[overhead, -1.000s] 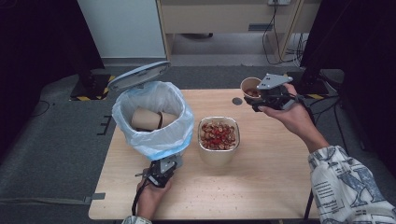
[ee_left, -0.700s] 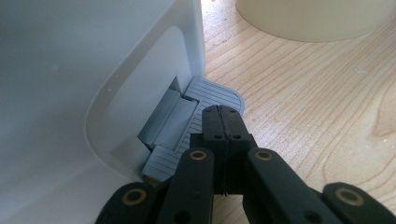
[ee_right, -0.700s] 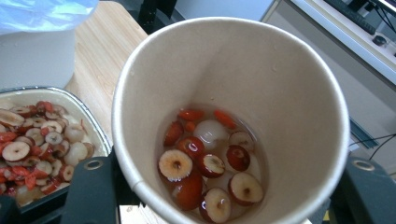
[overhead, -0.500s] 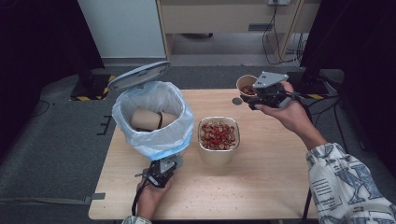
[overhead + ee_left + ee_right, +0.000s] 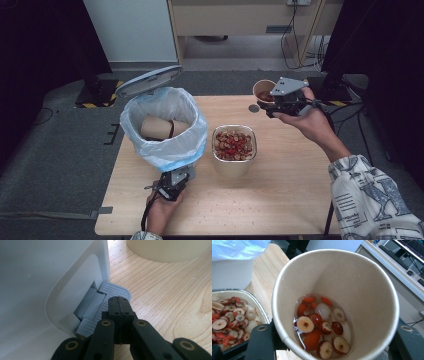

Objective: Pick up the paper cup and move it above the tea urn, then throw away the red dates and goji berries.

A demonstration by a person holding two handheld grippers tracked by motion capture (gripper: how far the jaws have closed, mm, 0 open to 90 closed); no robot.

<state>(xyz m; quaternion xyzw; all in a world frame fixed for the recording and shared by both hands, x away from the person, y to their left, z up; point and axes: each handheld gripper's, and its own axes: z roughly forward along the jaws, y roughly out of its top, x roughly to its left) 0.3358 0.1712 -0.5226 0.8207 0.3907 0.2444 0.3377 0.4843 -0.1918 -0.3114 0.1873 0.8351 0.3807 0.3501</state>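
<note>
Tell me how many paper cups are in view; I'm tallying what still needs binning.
2: one paper cup with fruit in liquid, held in the right gripper above the table's far edge; another cup lying inside the bin. More may be hidden underneath.

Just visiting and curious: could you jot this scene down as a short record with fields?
Right claw: shut on paper cup, raised above the table
Cup contents: sliced red fruit in liquid
Left claw: shut, pressing the bin pedal
Bin: lid open, blue liner, paper cups inside
Middle: tub of similar fruit
</note>
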